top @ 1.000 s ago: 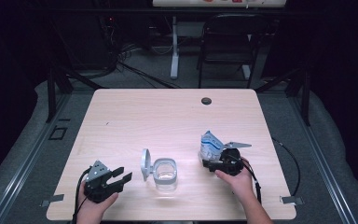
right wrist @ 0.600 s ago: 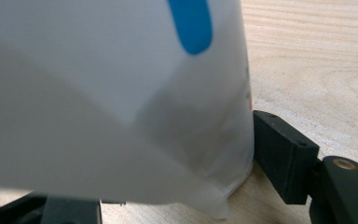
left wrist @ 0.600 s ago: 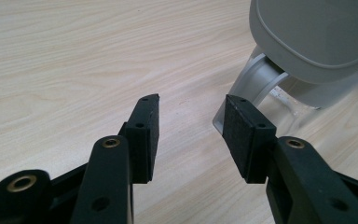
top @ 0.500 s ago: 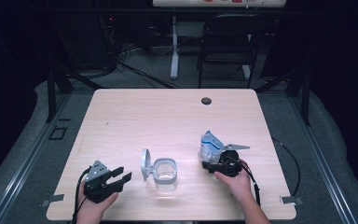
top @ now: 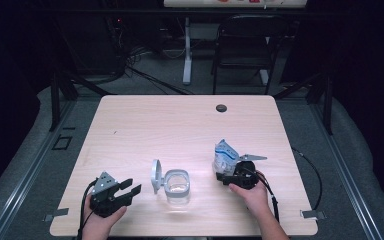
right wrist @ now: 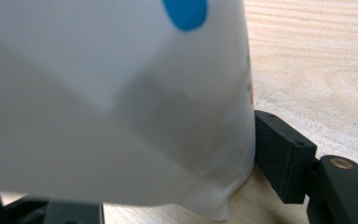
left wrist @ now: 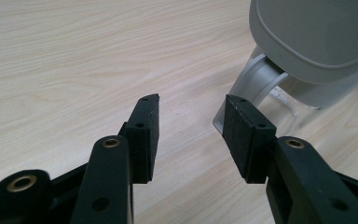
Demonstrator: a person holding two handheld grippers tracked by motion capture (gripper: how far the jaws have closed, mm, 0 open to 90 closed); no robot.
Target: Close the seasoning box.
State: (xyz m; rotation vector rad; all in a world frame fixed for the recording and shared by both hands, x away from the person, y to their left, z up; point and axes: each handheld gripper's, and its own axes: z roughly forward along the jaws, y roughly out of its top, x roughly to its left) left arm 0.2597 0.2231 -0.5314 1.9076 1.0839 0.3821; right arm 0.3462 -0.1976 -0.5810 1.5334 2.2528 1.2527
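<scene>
The right gripper [top: 226, 176] is held low over the wooden table [top: 180, 125], near its front right part, with a white and blue bag [top: 225, 154] set between its jaws. In the right gripper view the bag [right wrist: 121, 93] stands very close to the camera, and one black pad [right wrist: 279, 154] is seen touching its lower edge on the right side. The other jaw is hidden behind the bag, so it cannot be told whether the bag is clamped or merely enclosed. In the high view the bag is seen standing upright on the table, just beyond the gripper.

The left gripper [top: 129, 189] is held near the front left corner of the table, its jaws spread apart with nothing between them. In the left gripper view the left gripper [left wrist: 191, 130] is pointed at bare wood just beside a clear container [left wrist: 303, 100].

The clear container [top: 178, 186] is seen between the two grippers, near the front edge of the table. Its grey hinged lid [top: 156, 176] is stood open on the side facing the left gripper.
</scene>
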